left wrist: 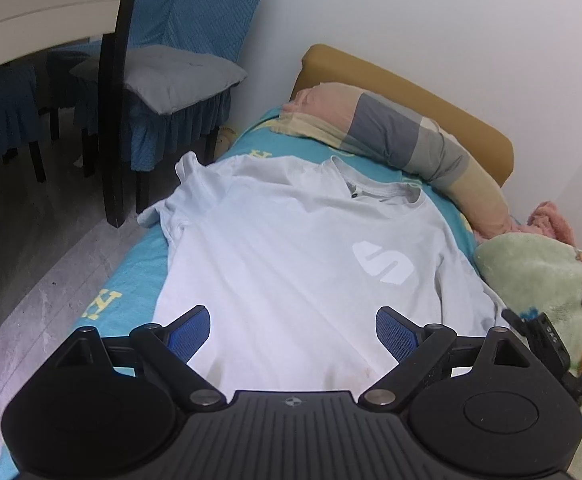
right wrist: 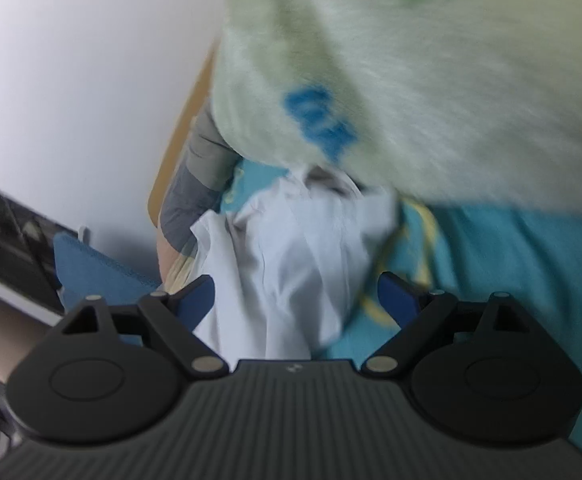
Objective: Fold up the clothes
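Observation:
A pale grey-white T-shirt [left wrist: 291, 256] with a white S logo lies spread face up on the bed, collar toward the headboard. My left gripper [left wrist: 293, 330] is open and empty, hovering over the shirt's lower hem. The right gripper [left wrist: 547, 336] shows at the shirt's right edge beside the green blanket. In the blurred right wrist view my right gripper [right wrist: 295, 298] is open, with a rumpled part of the shirt [right wrist: 291, 256] lying between and beyond its fingers; it is not clamped.
The bed has a teal sheet [left wrist: 131, 292] with yellow letters and a tan headboard [left wrist: 403, 84]. A patchwork pillow [left wrist: 403, 136] lies at the head. A fluffy green blanket [left wrist: 547, 276] borders the shirt on the right [right wrist: 431, 60]. Chairs with blue covers [left wrist: 163, 80] stand left.

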The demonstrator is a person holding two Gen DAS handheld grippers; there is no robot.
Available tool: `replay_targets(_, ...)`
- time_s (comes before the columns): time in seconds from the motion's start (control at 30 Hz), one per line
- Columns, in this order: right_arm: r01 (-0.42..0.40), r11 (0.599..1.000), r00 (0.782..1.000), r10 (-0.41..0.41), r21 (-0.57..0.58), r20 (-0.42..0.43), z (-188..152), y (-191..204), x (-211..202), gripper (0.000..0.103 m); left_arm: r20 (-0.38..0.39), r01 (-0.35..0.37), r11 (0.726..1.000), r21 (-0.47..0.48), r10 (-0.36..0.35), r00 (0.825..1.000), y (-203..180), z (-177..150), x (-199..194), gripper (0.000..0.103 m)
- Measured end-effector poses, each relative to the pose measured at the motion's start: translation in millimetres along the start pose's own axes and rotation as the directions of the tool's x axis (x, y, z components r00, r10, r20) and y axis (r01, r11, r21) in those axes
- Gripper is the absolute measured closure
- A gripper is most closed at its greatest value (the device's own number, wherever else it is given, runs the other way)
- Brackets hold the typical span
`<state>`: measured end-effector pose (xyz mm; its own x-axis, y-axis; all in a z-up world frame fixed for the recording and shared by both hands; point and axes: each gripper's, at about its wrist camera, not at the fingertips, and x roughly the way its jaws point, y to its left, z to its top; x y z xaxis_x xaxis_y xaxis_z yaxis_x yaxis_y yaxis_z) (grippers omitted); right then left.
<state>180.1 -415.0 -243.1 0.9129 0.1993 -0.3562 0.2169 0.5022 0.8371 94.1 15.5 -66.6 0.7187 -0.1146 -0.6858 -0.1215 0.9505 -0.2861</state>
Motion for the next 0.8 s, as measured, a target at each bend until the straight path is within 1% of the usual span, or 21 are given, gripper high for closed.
replay_targets(0.03, -0.007, 0.999, 1.000, 0.007, -0.039, 0.007, 0.4, 1.9, 7.0, 0.012, -0.010, 0.002, 1.000, -0.011, -0.002, 1.000, -0.6, 0.4, 4.8, 0.011)
replay_targets(0.07, -0.013, 0.997, 1.000, 0.014, -0.080, 0.014, 0.9, 4.1, 13.9, 0.014, -0.016, 0.004, 1.000, -0.019, -0.004, 1.000, -1.1, 1.2, 9.2, 0.011)
replay_targets(0.1, -0.010, 0.994, 1.000, 0.012, -0.111, 0.017, 1.7, 6.2, 20.7, 0.021, -0.021, 0.006, 1.000, -0.026, -0.007, 1.000, -1.6, 2.1, 13.5, 0.011)
replay_targets(0.17, -0.006, 0.988, 1.000, 0.010, -0.156, 0.025, 4.3, 10.3, 33.3, 0.022, -0.022, -0.001, 0.999, -0.032, 0.000, 1.000, -3.4, 4.4, 21.2, 0.011)
replay_targets(0.37, 0.021, 0.975, 0.999, -0.011, -0.223, 0.049, 14.0, 26.5, 70.8, 0.022, -0.032, -0.017, 0.999, -0.043, 0.015, 0.999, -6.0, 10.3, 45.0, 0.011)
replay_targets(0.43, 0.039, 0.970, 0.998, -0.026, -0.240, 0.056, 14.6, 31.9, 80.1, 0.030, -0.032, -0.020, 0.999, -0.050, 0.018, 0.999, -4.0, 12.1, 51.1, 0.011)
replay_targets(0.47, 0.061, 0.967, 0.997, -0.048, -0.248, 0.057, 15.5, 35.2, 84.1, 0.042, -0.030, -0.027, 0.998, -0.052, 0.025, 0.999, -3.2, 12.6, 54.1, 0.011)
replay_targets(0.5, 0.087, 0.963, 0.996, -0.074, -0.256, 0.058, 16.5, 38.6, 87.9, 0.060, -0.028, -0.037, 0.998, -0.053, 0.035, 0.999, -2.4, 13.1, 57.0, 0.011)
replay_targets(0.53, 0.116, 0.954, 0.993, -0.103, -0.275, 0.063, 18.0, 43.7, 90.5, 0.068, -0.027, -0.048, 0.998, -0.051, 0.046, 0.999, -1.6, 13.6, 59.6, 0.011)
replay_targets(0.57, 0.147, 0.943, 0.989, -0.132, -0.298, 0.069, 19.5, 49.2, 92.7, 0.073, -0.023, -0.057, 0.997, -0.047, 0.055, 0.998, -0.6, 14.2, 61.6, 0.011)
replay_targets(0.6, 0.177, 0.931, 0.984, -0.161, -0.320, 0.076, 21.1, 54.7, 94.9, 0.076, -0.018, -0.064, 0.997, -0.049, 0.063, 0.998, 0.9, 15.4, 61.6, 0.011)
replay_targets(0.63, 0.194, 0.915, 0.981, -0.171, -0.354, 0.096, 22.5, 63.2, 92.8, 0.080, -0.012, -0.071, 0.996, -0.053, 0.071, 0.997, 2.7, 16.8, 60.9, 0.011)
replay_targets(0.7, 0.222, 0.884, 0.974, -0.176, -0.412, 0.145, 25.5, 81.4, 84.8, 0.087, 0.001, -0.079, 0.995, -0.062, 0.079, 0.997, 6.4, 19.9, 57.5, 0.011)
replay_targets(0.8, 0.269, 0.855, 0.958, -0.187, -0.444, 0.219, 30.3, 108.7, 69.6, 0.088, 0.027, -0.071, 0.994, -0.080, 0.073, 0.997, 12.0, 24.8, 47.1, 0.011)
